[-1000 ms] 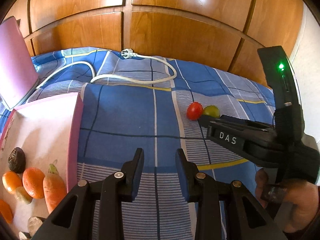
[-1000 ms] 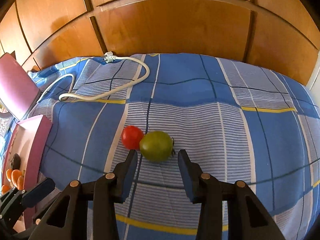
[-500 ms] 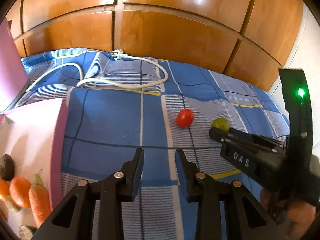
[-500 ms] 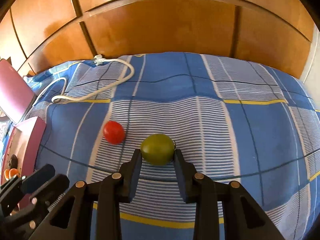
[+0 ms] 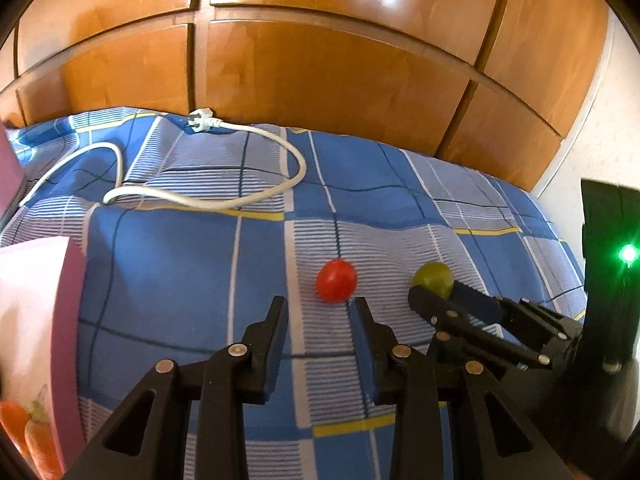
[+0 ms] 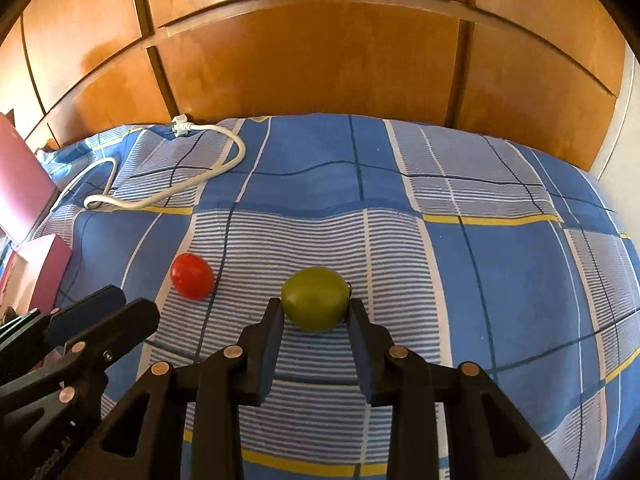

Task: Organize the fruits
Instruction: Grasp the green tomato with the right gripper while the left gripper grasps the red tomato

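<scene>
While the left gripper [image 5: 318,312] stands narrowly parted and empty at lower centre of the left wrist view, the small round red tomato [image 5: 336,280] lies just beyond its tips on the blue checked bedsheet [image 5: 180,272]. In the right wrist view, the right gripper [image 6: 316,314] pinches the round green tomato [image 6: 315,298] at centre.
</scene>
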